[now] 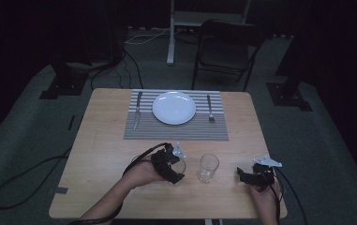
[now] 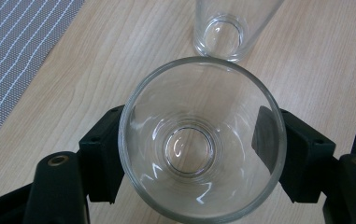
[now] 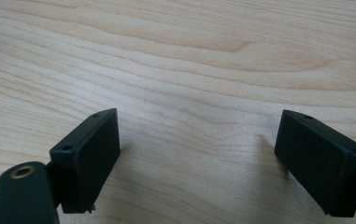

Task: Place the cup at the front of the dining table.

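My left gripper (image 1: 174,168) is shut on a clear drinking glass (image 2: 202,140) that stands upright on the wooden table (image 1: 106,140); its black pads (image 2: 103,158) press the glass wall from both sides. In the high view this held glass (image 1: 181,166) sits near the table's front edge. A second clear glass (image 1: 208,167) stands just to its right, apart from it, and appears in the left gripper view beyond the held one (image 2: 222,32). My right gripper (image 1: 245,176) rests at the front right, open (image 3: 199,163), with bare wood between its jaws.
A striped grey placemat (image 1: 176,131) lies at the far side of the table with a white plate (image 1: 174,108), a knife (image 1: 137,110) on its left and a fork (image 1: 210,108) on its right. A black chair (image 1: 225,51) stands beyond the table.
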The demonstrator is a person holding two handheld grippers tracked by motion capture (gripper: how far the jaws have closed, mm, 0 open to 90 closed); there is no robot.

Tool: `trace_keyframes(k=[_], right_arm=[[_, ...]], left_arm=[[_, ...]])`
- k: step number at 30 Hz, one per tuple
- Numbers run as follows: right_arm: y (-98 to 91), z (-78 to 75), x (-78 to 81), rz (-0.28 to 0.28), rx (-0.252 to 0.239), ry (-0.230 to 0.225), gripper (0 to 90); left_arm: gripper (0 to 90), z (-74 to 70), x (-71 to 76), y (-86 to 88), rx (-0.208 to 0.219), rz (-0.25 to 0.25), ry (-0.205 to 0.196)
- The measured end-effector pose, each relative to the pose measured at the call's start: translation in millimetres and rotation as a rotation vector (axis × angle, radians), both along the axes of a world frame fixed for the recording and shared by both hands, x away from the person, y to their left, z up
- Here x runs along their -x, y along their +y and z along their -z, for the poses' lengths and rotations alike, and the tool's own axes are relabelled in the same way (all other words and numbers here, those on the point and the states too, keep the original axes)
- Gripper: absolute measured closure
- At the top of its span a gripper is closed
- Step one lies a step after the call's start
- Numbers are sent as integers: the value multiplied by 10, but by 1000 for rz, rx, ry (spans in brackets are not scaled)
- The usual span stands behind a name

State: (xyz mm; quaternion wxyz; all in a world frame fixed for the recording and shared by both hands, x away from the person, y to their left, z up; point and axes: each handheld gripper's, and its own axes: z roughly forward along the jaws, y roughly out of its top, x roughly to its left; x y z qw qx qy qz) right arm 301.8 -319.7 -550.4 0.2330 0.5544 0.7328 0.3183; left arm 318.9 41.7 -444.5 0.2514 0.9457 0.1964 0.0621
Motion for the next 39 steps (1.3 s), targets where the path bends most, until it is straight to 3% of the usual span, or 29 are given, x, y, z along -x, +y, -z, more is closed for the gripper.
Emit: trace_keyframes(k=[17,27,32,39], right_arm=[[0,0,0,0,0,-1,139],[-1,1,-1,0,1,-2,139],[-1,0,-1,0,1,-1,139],[0,0,0,1,0,-1,140]], left_arm=[[292,-245,-132,54,-9,-18,-35],[292,-435,-314,195,25,-86,-57],[291,-502,-412,268,9,-123,-67],[292,-482,-573,384,-9,-189,-58]])
